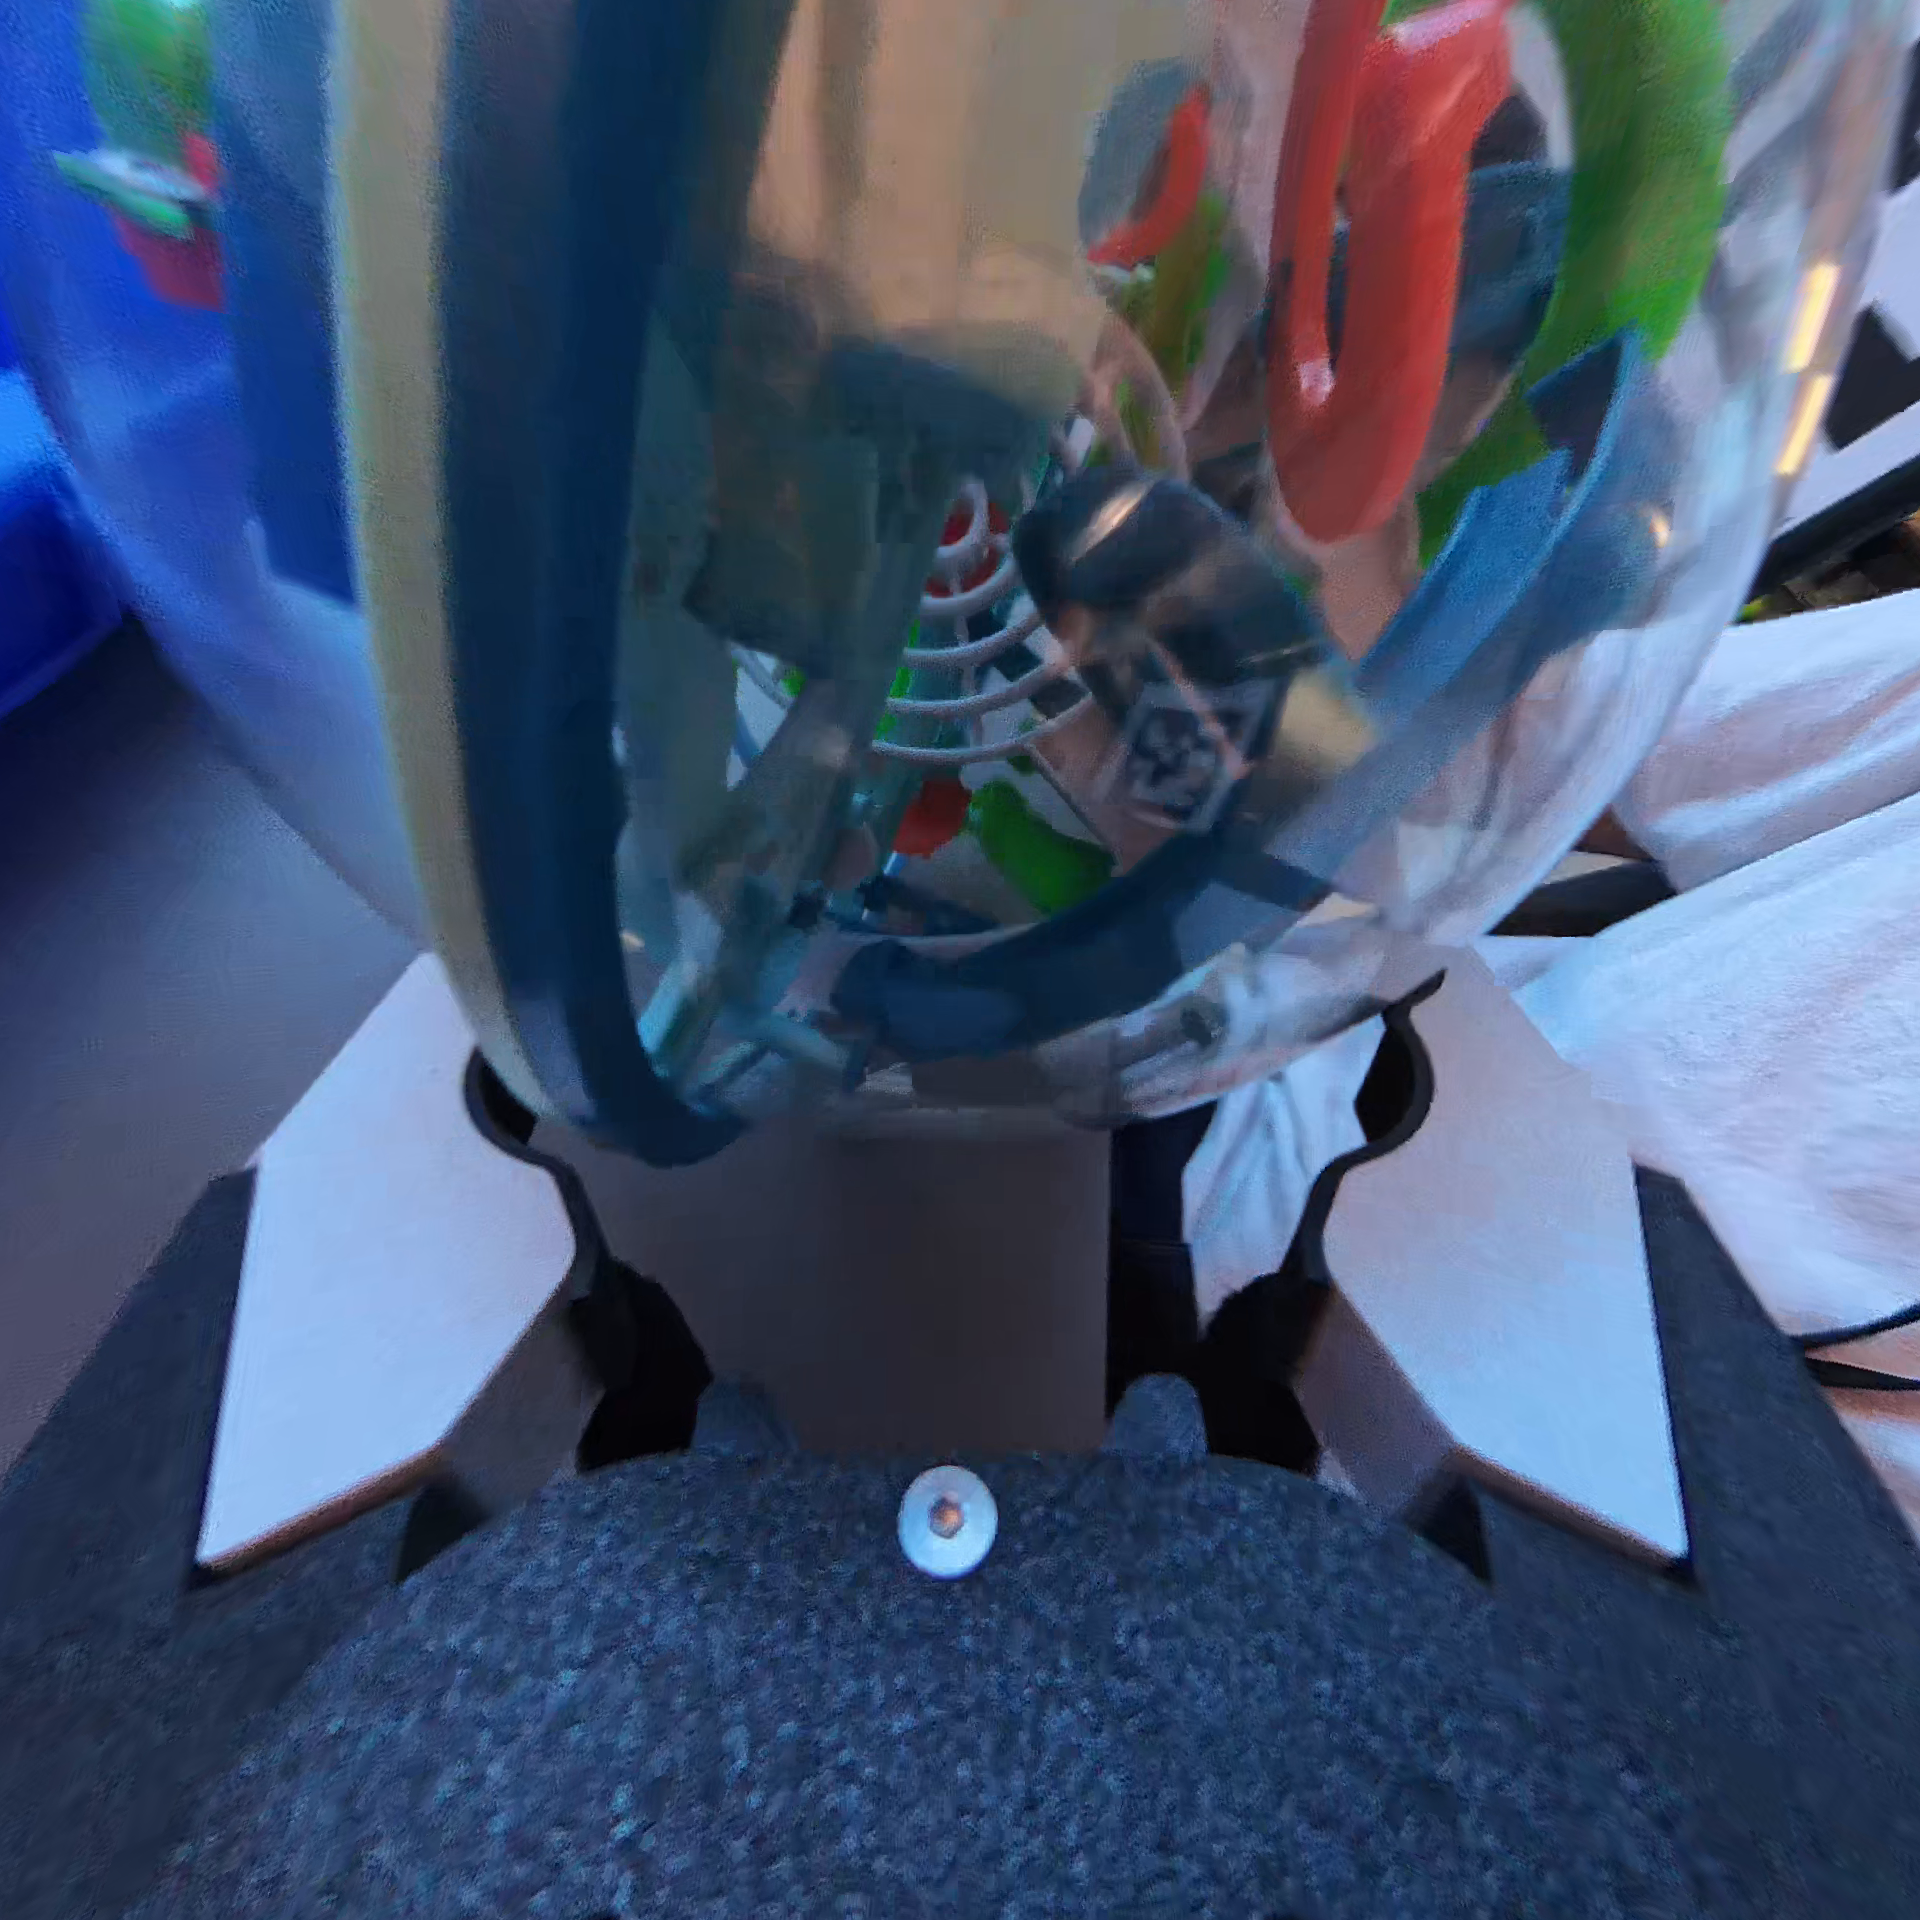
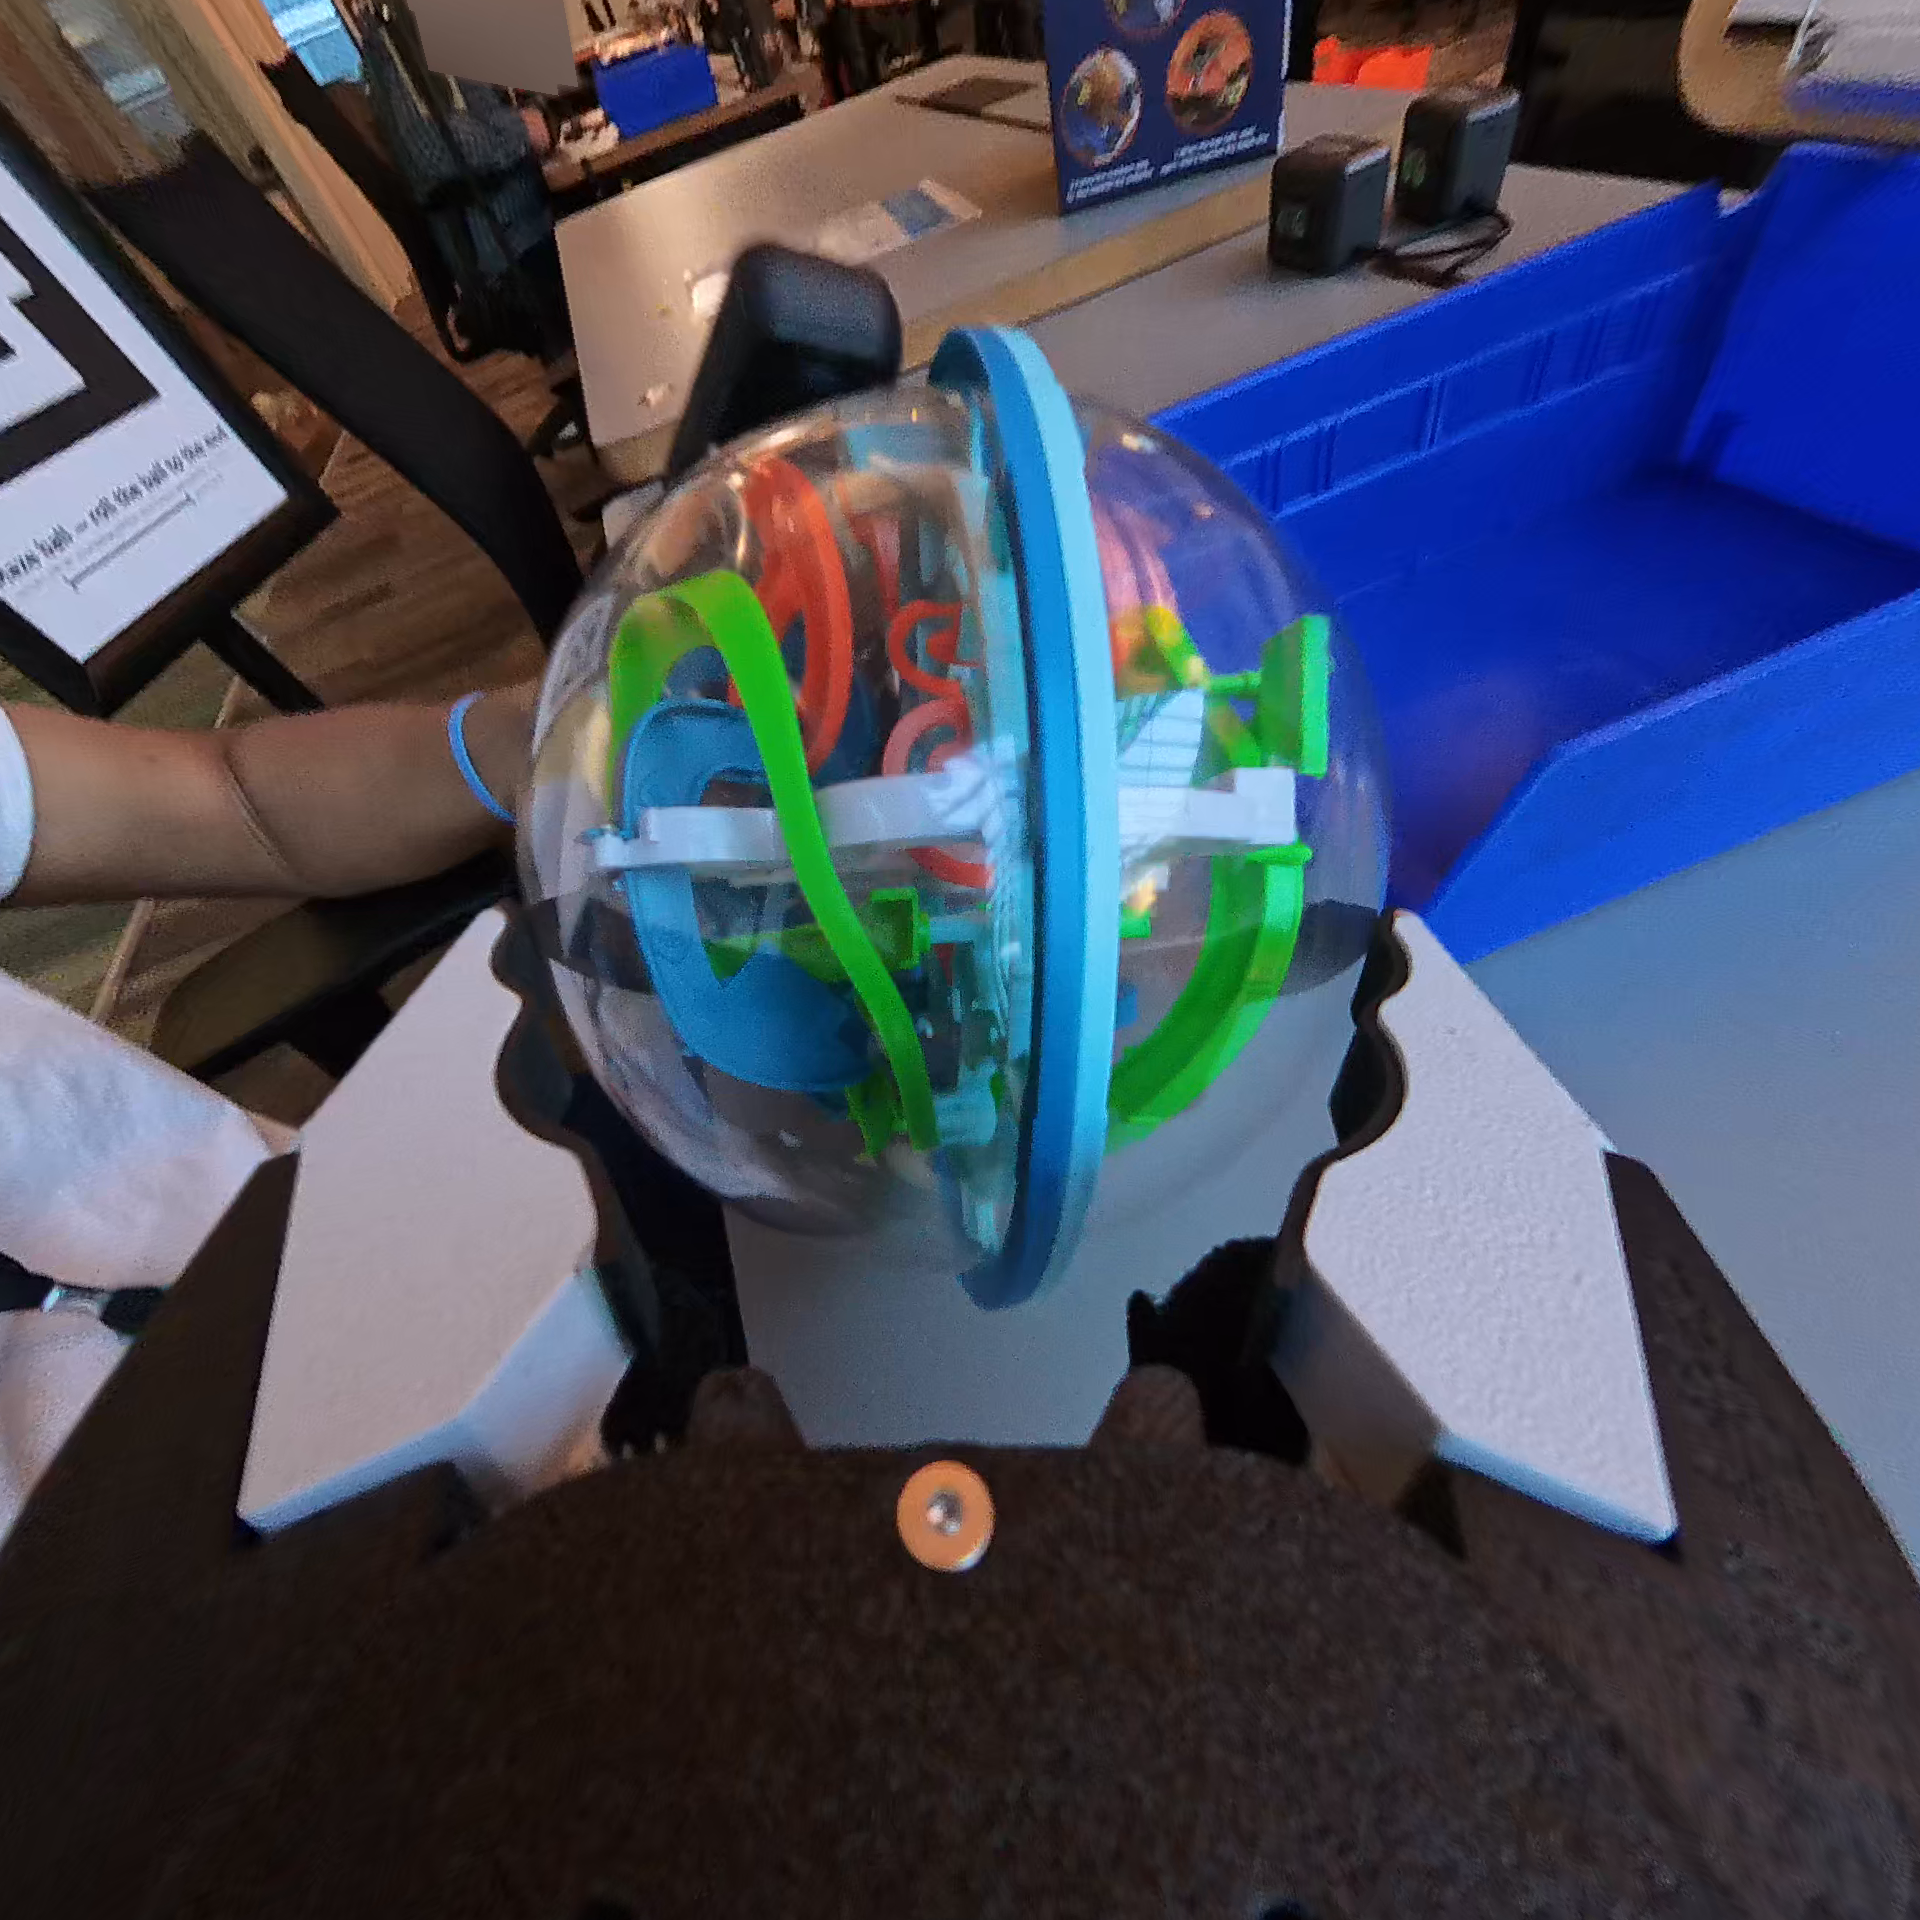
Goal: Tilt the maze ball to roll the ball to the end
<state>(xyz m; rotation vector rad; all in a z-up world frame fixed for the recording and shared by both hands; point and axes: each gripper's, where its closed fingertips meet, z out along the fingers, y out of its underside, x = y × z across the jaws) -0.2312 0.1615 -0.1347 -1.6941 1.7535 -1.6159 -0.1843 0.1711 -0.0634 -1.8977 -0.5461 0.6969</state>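
Observation:
The maze ball (image 2: 935,810) is a clear sphere with a blue equator ring and green, red, blue and white tracks inside. It is held off the table between both grippers. My right gripper (image 2: 945,987) is shut on it, with one fingertip on each side of its lower half. In the left wrist view the maze ball (image 1: 935,468) fills the top, very close and blurred. My left gripper (image 1: 945,1049) is shut on its lower part. The left gripper also shows behind the sphere in the right wrist view (image 2: 800,322). I cannot make out the small ball inside.
A blue bin (image 2: 1610,623) stands on the grey table (image 2: 1714,1039) to the right. A person's forearm (image 2: 260,800) with a blue wristband reaches in from the left. A black-and-white sign board (image 2: 104,447) and a chair (image 2: 416,416) stand at the left. Two small black boxes (image 2: 1330,197) stand behind.

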